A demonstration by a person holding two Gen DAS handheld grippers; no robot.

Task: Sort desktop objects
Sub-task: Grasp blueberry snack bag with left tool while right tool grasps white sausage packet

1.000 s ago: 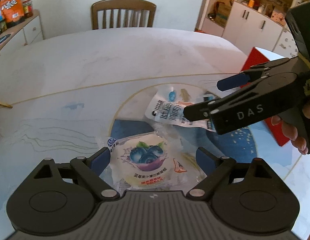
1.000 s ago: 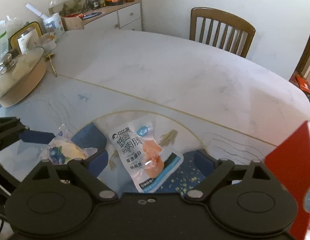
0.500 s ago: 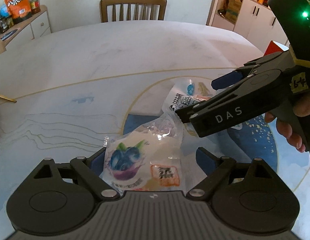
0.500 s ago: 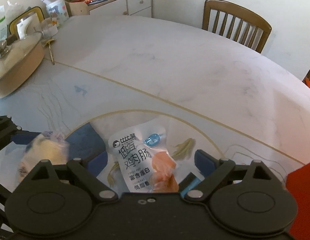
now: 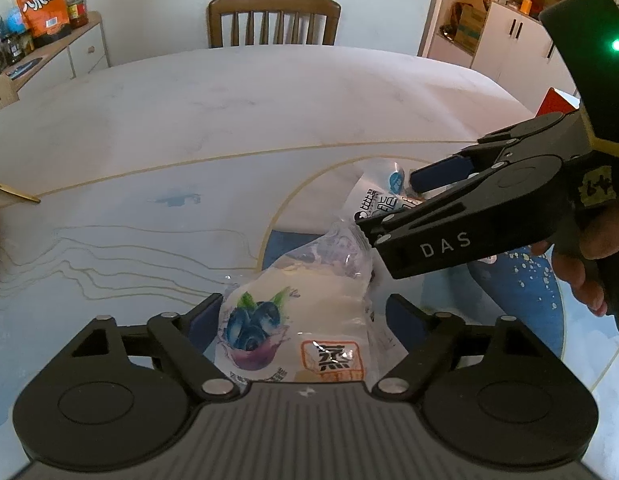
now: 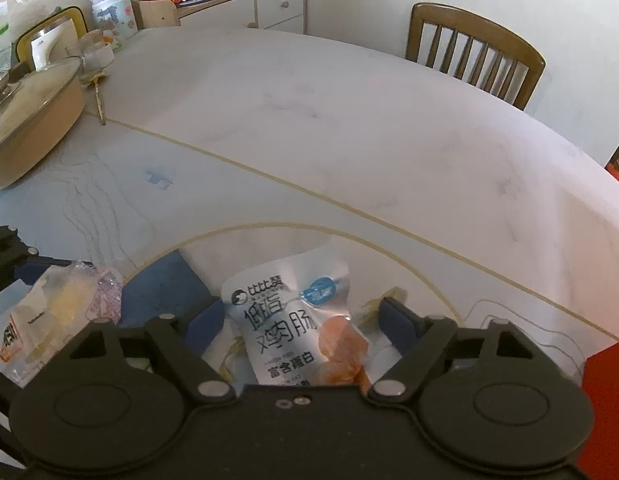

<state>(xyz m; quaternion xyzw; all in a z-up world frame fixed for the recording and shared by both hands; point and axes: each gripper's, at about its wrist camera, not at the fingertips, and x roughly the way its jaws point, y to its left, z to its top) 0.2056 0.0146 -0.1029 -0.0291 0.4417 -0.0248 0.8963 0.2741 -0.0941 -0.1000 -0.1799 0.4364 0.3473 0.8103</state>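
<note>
A clear packet with a blueberry picture [image 5: 293,320] lies between the fingers of my left gripper [image 5: 303,318]. Its jaws are closing around the packet and its pads stand just off the wrapper's sides. A white chicken sausage packet [image 6: 285,320] lies on the table between the fingers of my right gripper [image 6: 301,318], whose jaws are closing too, with a gap still showing at the right pad. In the left wrist view the right gripper [image 5: 389,202] slants down over the sausage packet [image 5: 375,200], held by a hand [image 5: 585,264]. The blueberry packet [image 6: 61,312] shows at the right view's left edge.
The pale round table [image 5: 269,112] has a blue patterned centre. A red box [image 6: 605,400] stands at the right. A lidded tan pot [image 6: 29,120] and jars sit at the table's far left. A wooden chair [image 5: 273,20] stands behind the table, a sideboard [image 5: 61,52] by the wall.
Both grippers came down closer over their packets and their fingers narrowed. The blueberry packet now sits deeper between the left fingers, crumpled at its far end.
</note>
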